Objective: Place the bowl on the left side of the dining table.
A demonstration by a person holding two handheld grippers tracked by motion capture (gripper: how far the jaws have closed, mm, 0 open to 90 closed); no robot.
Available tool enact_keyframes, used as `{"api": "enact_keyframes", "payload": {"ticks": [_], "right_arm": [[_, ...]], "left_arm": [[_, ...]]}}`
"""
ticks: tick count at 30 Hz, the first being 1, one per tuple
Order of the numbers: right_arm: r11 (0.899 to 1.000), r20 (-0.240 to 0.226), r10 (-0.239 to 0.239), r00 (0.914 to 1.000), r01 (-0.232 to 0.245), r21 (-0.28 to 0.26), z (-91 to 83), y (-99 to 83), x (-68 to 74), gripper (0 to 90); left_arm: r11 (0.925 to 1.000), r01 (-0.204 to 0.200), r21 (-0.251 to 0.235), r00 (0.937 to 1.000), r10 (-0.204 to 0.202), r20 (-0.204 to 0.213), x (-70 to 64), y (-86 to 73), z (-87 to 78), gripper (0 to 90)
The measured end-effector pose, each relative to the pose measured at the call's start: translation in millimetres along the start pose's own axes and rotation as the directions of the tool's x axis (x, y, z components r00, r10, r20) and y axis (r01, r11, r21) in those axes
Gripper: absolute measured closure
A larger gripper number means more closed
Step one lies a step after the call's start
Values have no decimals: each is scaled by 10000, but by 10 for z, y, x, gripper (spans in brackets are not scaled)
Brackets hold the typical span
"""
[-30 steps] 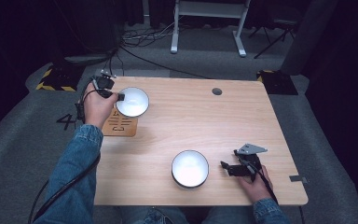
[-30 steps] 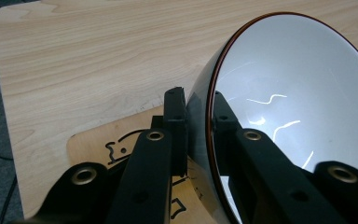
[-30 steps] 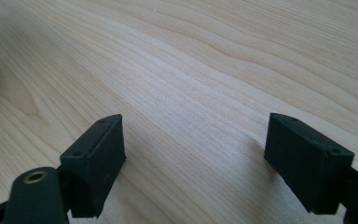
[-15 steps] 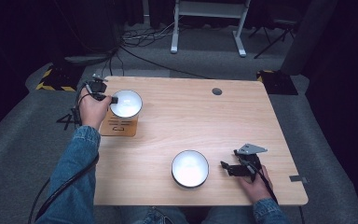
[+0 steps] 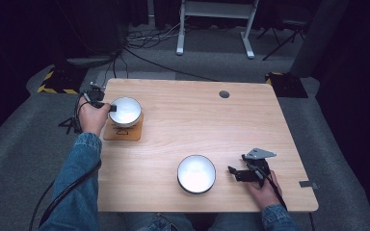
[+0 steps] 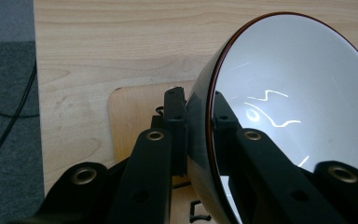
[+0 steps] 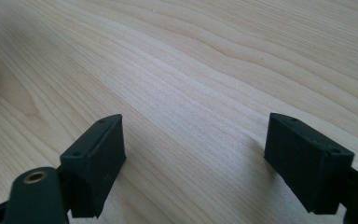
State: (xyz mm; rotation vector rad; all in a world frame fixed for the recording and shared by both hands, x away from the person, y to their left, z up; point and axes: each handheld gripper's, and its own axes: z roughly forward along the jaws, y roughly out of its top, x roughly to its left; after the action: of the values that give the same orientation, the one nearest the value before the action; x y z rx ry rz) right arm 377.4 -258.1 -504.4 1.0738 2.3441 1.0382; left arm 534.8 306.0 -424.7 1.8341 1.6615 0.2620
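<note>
A wooden counter [image 5: 188, 120] stands in a dark room. At its left edge the left hand-held gripper [image 5: 107, 107] pinches the rim of a tilted bowl [image 5: 125, 111] over a wooden coaster [image 5: 123, 133]. The right hand-held gripper [image 5: 236, 173], jaws spread, rests low beside a second bowl [image 5: 196, 173].

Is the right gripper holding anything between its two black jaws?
No, the right gripper is open, its jaws wide apart with bare light wooden table between them.
</note>
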Motion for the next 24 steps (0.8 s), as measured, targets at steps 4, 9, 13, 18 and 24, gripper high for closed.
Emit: {"api": "enact_keyframes", "payload": {"ticks": [4,9,13,18,24], "right_arm": [[10000,1,-2,10000,2,-1,0,0,0,205],[10000,6,-2,10000,2,1,1,0,0,205],[10000,7,-5,10000,5,0,1,0,0,205],[10000,7,-3,10000,3,1,1,0,0,205],[10000,11,-8,10000,8,3,1,1,-1,205]], "left_arm": [[9997,245,89,9997,-245,-46,59,-45,47,815],[9993,212,298,9998,-212,-16,112,-84,90,815],[9989,374,271,9992,-370,-151,133,-91,94,815],[9973,524,516,9985,-515,-183,201,-113,101,815],[9963,760,400,9970,-753,-176,192,-127,144,815]]}}
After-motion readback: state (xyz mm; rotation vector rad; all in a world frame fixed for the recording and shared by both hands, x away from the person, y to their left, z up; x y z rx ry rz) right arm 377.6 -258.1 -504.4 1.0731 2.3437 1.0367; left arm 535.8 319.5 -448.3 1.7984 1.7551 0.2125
